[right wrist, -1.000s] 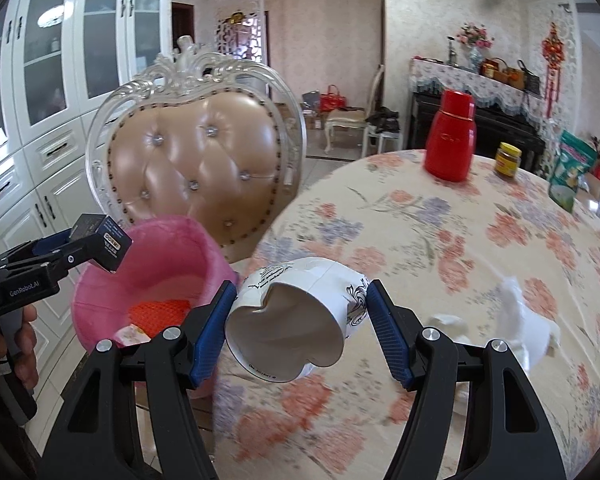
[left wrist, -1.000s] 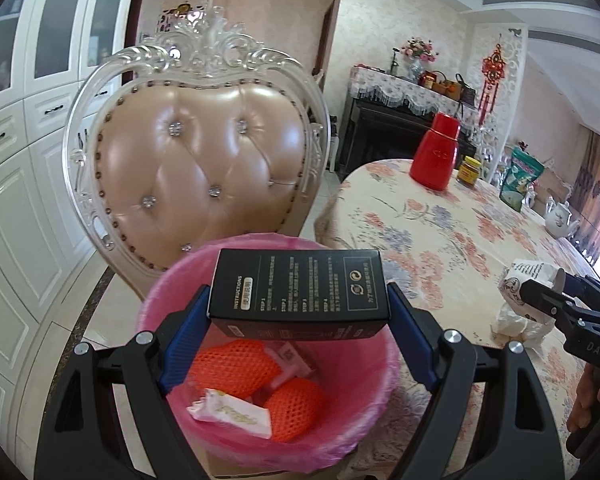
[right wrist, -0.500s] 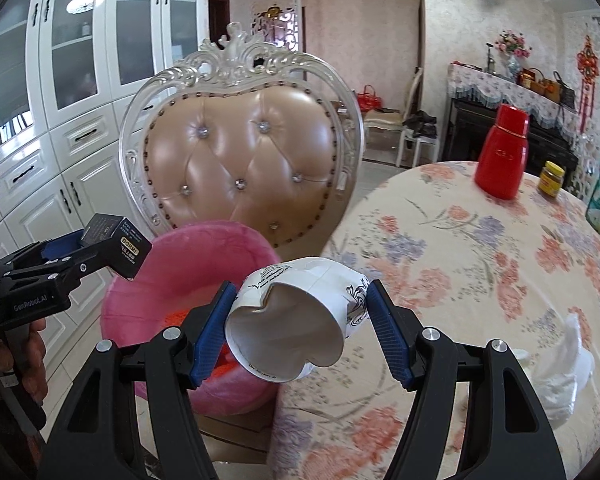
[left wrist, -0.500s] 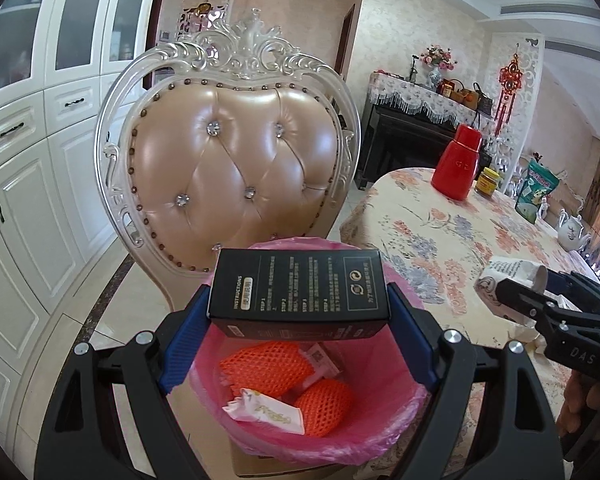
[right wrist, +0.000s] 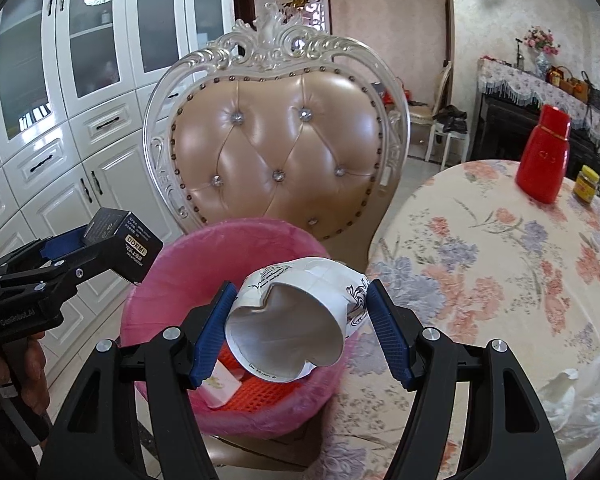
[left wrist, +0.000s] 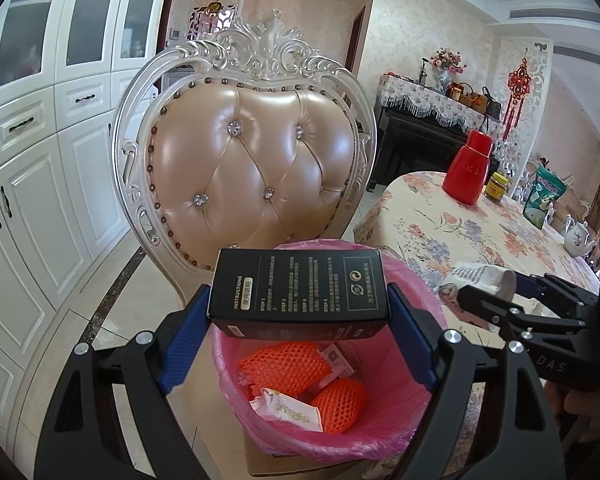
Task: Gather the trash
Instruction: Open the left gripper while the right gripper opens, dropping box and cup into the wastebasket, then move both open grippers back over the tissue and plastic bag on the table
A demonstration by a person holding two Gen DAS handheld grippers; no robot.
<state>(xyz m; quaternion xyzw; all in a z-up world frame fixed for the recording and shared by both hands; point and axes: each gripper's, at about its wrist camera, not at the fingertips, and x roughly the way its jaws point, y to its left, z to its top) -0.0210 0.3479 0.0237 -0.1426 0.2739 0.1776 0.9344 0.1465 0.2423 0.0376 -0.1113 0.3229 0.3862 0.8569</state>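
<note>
We see the left gripper [left wrist: 300, 312] clamping a black rectangular cardboard box with white printed text [left wrist: 300, 292] between its blue pads, box held flat and level, pads pressing on both short ends. The box sits directly above the near rim of a round bin lined with a pink plastic bag [left wrist: 416, 364]. Inside the bin we note two orange foam-net sleeves [left wrist: 288, 364] and a small white wrapper [left wrist: 288, 410] lying against them.

We see the right gripper [right wrist: 300, 328] pinching a crumpled white paper cup with black pattern [right wrist: 296, 320], its open mouth facing the camera, walls dented. In the right wrist view the cup hangs over the right part of the bin, near the edge of the round table with a floral cloth [right wrist: 500, 264]. Crumpled white tissue [right wrist: 580, 392] lies on the cloth at the lower right.

Just behind the bin stands a chair with a beige tufted leather back and an ornate white frame [left wrist: 252, 160]. Farther along the table we note a red bottle-shaped jug [left wrist: 468, 172] with a small yellow-lidded jar [left wrist: 496, 187] beside it. White cabinets [left wrist: 40, 160] line the left wall
</note>
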